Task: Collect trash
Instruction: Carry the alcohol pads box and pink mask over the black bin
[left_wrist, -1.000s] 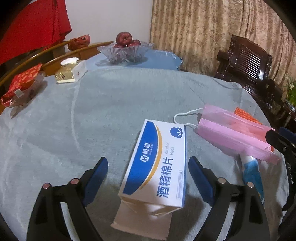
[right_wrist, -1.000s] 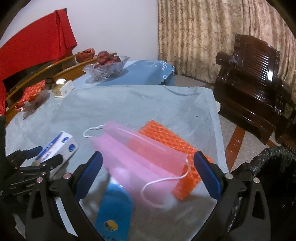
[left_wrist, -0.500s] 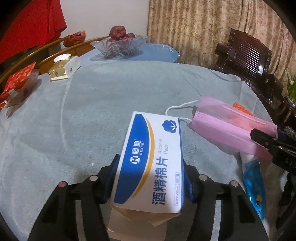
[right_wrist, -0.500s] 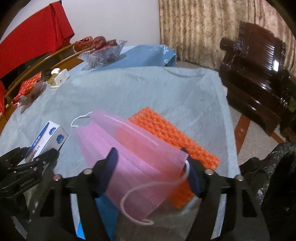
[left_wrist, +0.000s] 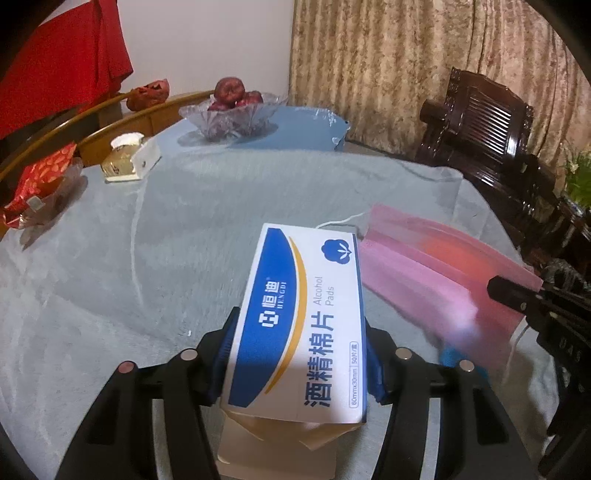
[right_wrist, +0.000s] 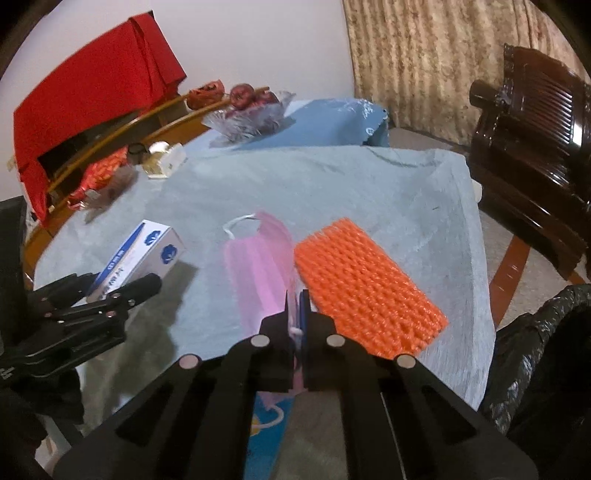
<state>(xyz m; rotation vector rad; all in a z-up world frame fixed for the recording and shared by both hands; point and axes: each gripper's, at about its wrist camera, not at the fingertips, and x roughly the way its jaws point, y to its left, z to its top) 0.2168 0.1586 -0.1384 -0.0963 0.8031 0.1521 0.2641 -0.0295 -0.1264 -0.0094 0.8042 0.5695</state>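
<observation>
My left gripper is clamped on the white-and-blue alcohol pad box, its blue pads pressed against the two long sides; the box looks lifted off the grey tablecloth, its open flap hanging below it, though I cannot tell how high it sits. My right gripper is pinched tight on the near edge of the pink face mask; the mask is bunched narrow between the fingers, with one white ear loop trailing out at its far end and the rest blurred.

Taking the mask as my landmark: the box is to its left, apart from it in the right wrist view; an orange foam net lies flat on the cloth just to its right, seeming to touch along one edge; a blue wrapper lies beneath its near end, partly hidden by my fingers; a black bin bag stands off the table edge further right; a glass fruit bowl sits well beyond it at the far side of the table, with a small tissue box left of that.
</observation>
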